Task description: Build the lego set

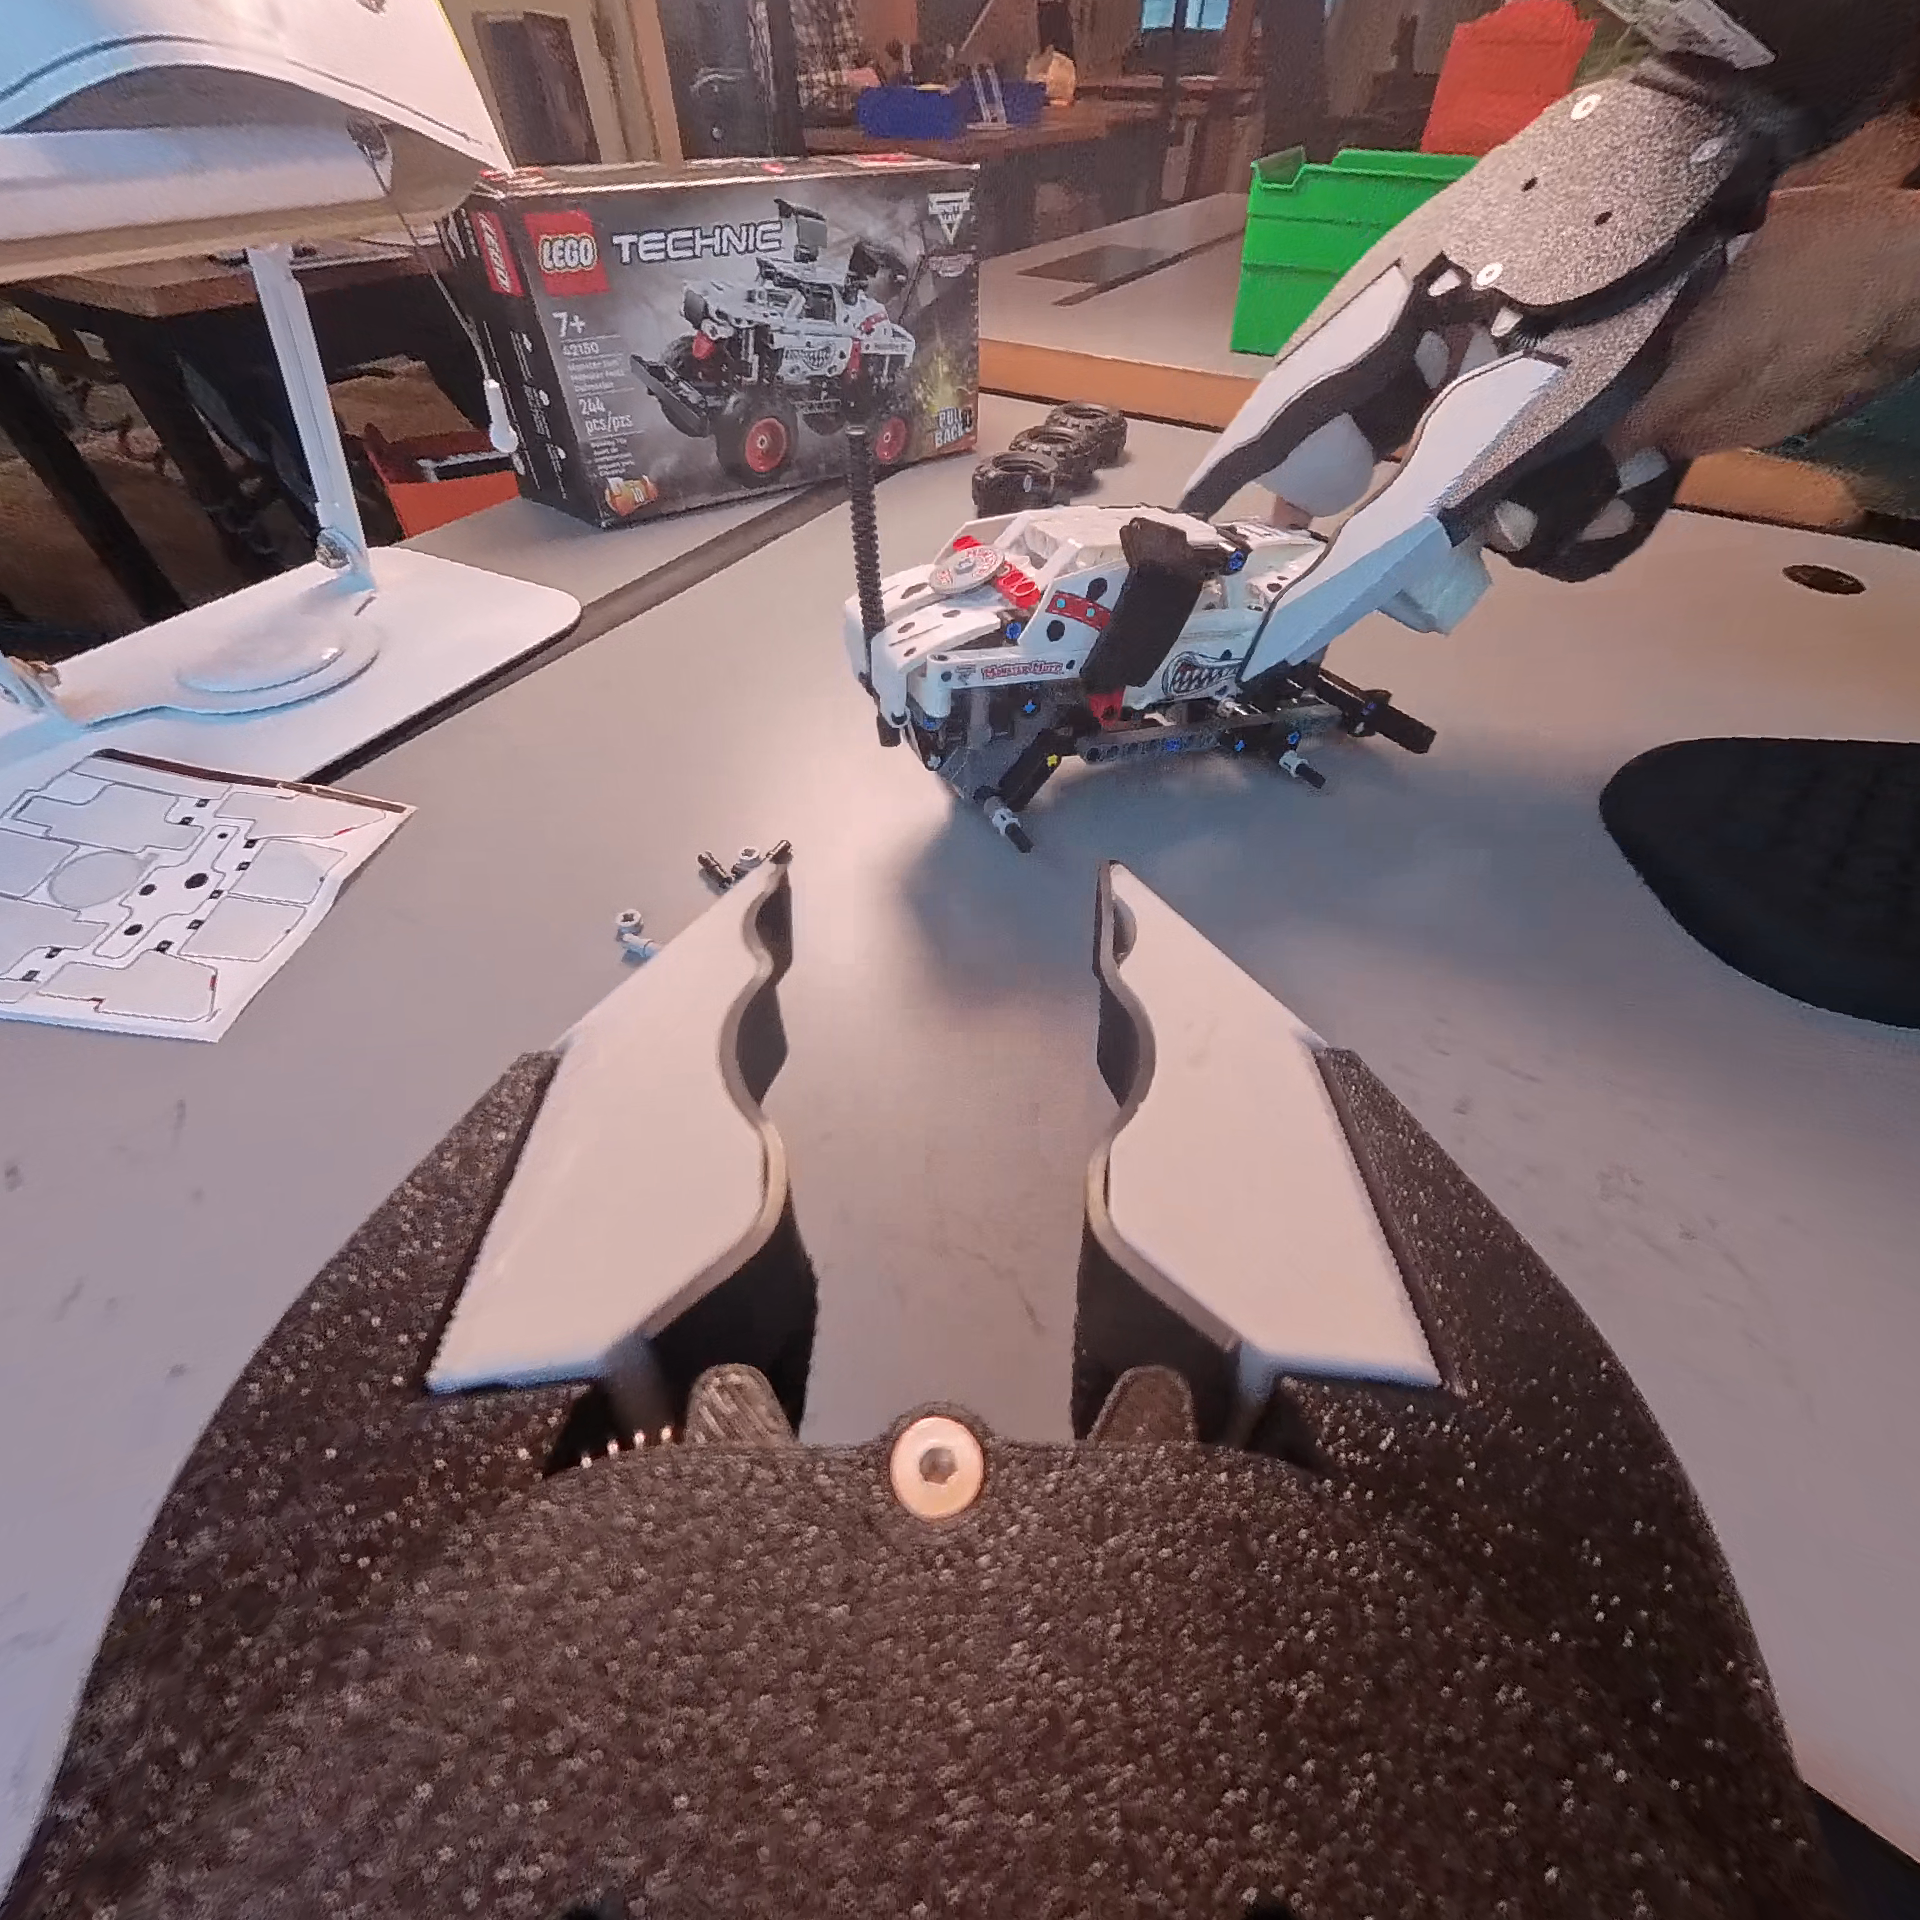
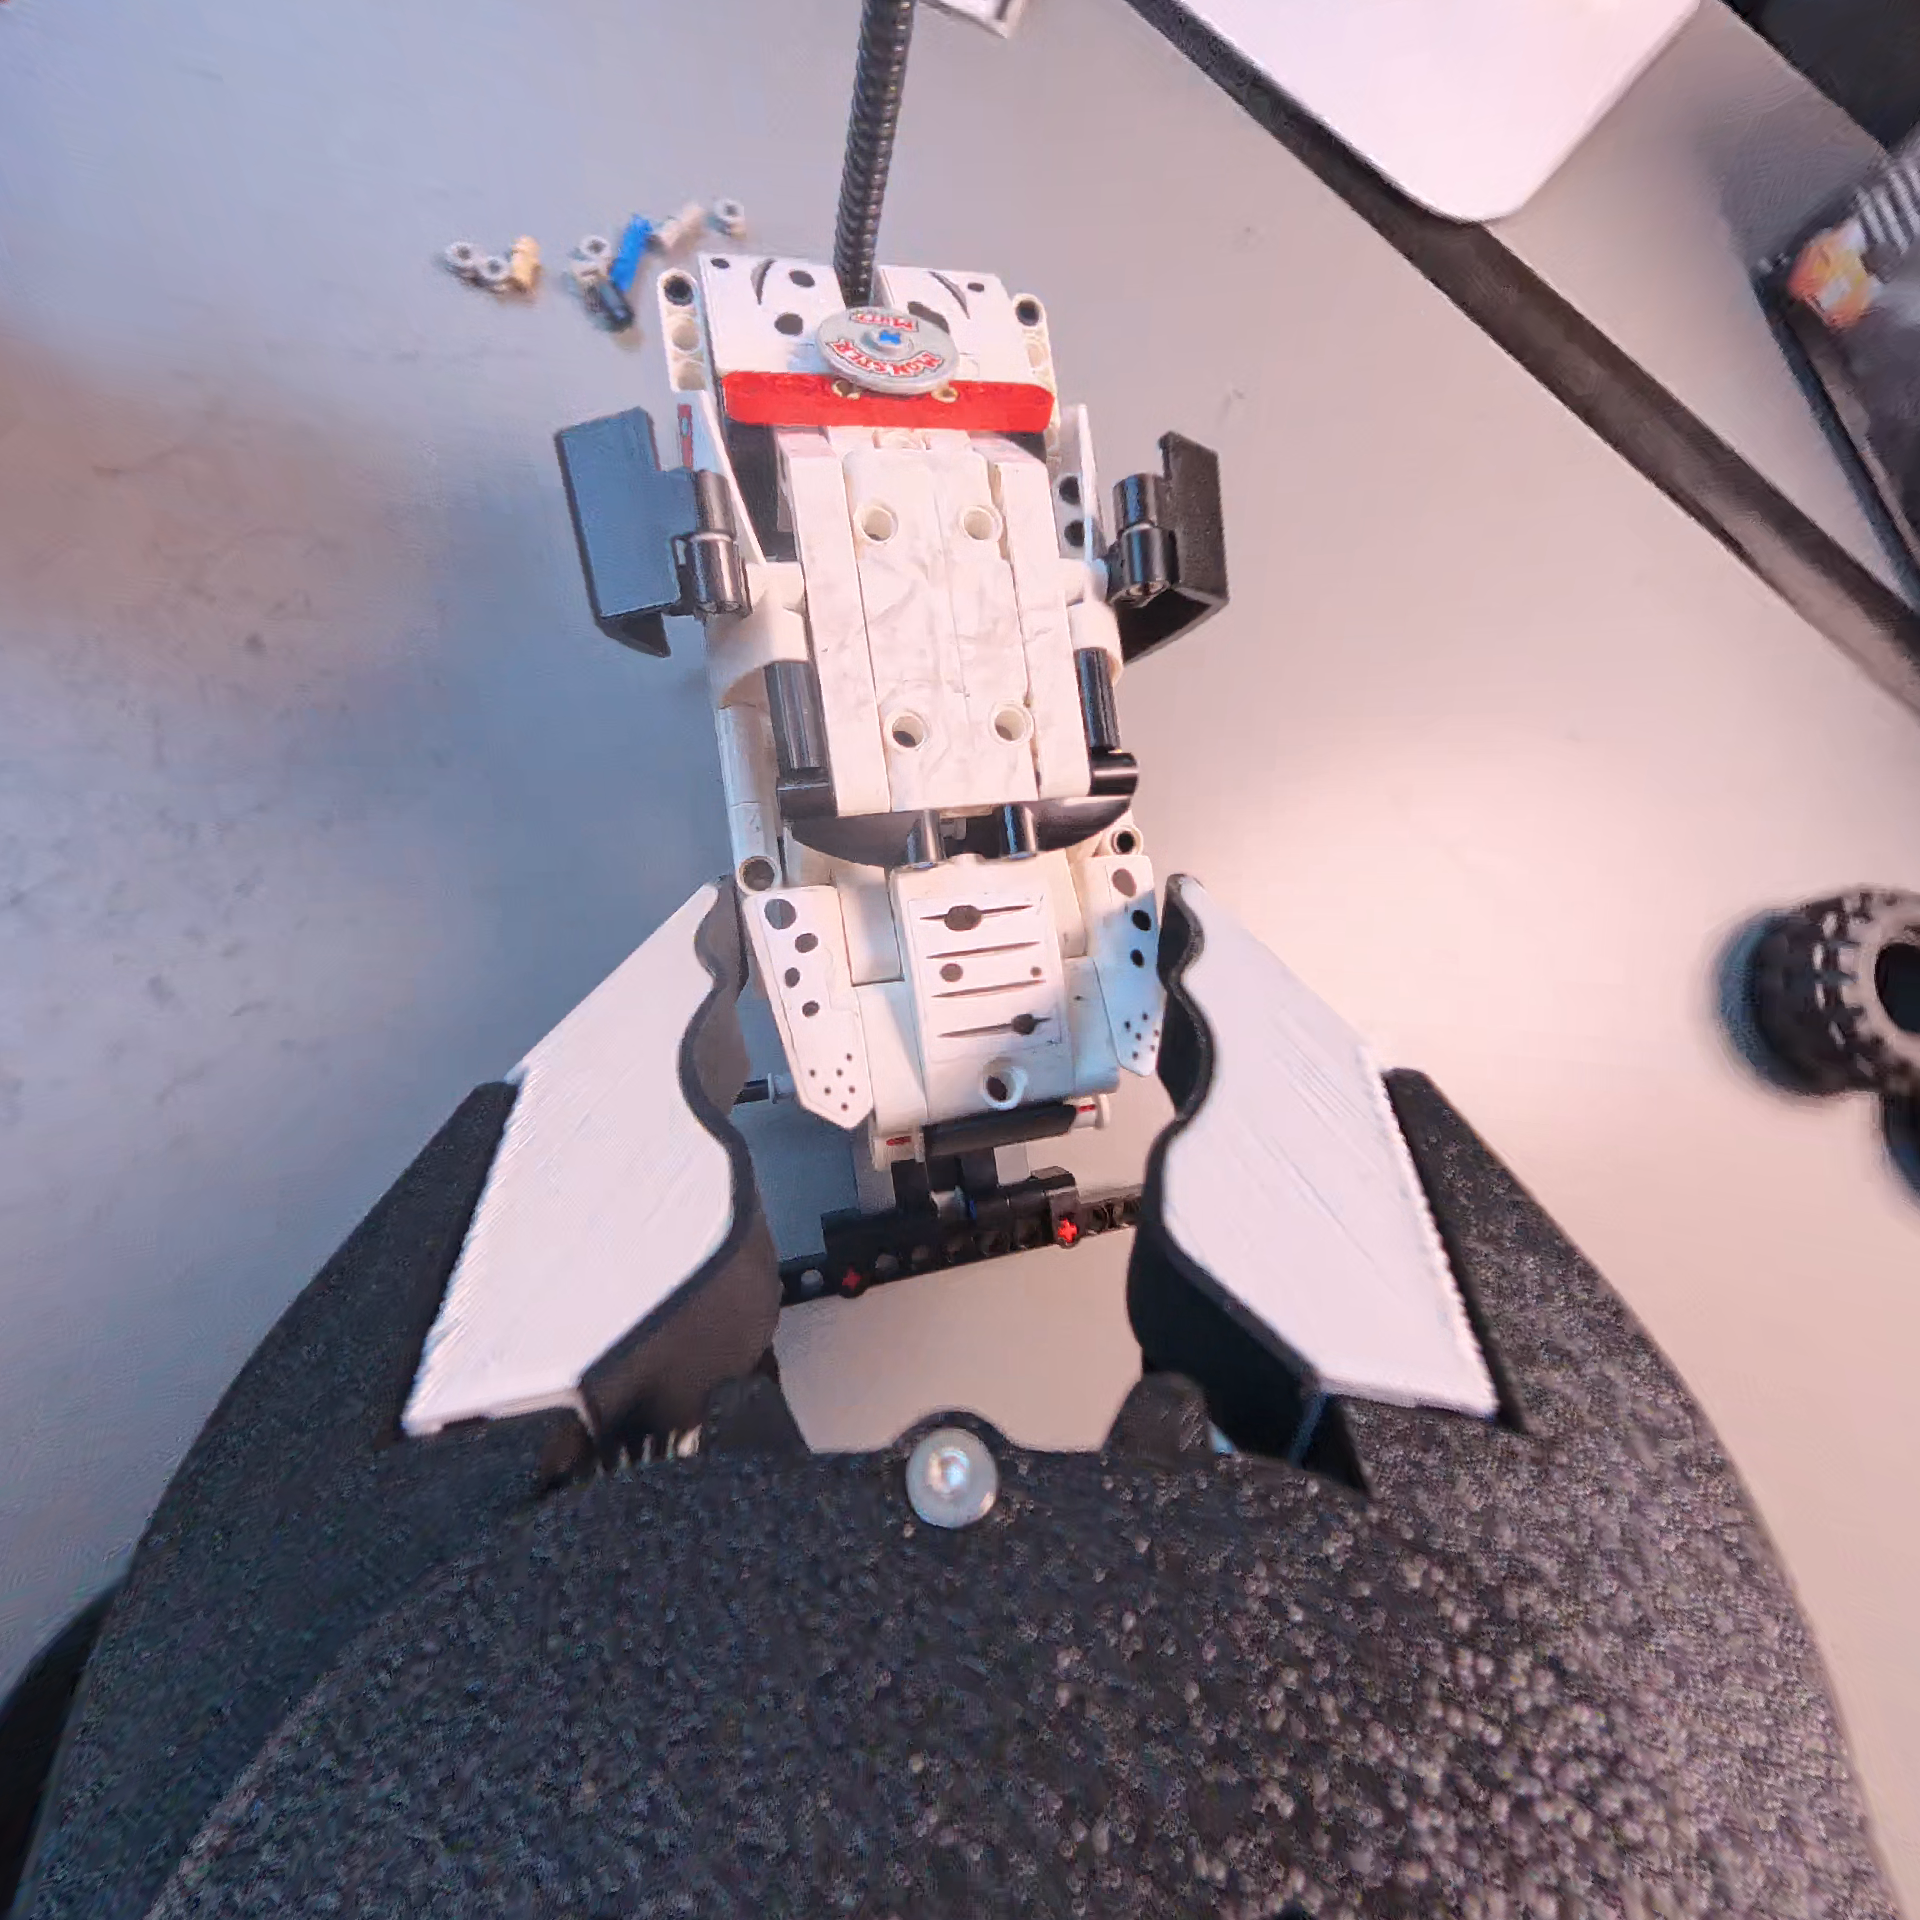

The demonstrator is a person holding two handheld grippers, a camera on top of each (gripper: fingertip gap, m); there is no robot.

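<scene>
A white spotted lego truck body (image 1: 1091,634) without wheels rests on the grey table, with a black ribbed antenna (image 1: 864,520) standing at its rear. My right gripper (image 1: 1242,582) comes down over its front end. In the right wrist view its fingers (image 2: 1288,1143) straddle the truck's hood (image 2: 966,997), with the pads against both sides. My left gripper (image 1: 945,883) is open and empty, low over the table and a short way in front of the truck. Loose small pins (image 1: 743,860) lie by its left fingertip; they also show in the right wrist view (image 2: 613,265).
The set's box (image 1: 748,332) stands at the back. A white lamp base (image 1: 312,644) and a sticker sheet (image 1: 156,894) are at the left. Black tyres (image 1: 1049,457) lie behind the truck, one also at the right (image 2: 1829,997). A black pad (image 1: 1777,862) lies right.
</scene>
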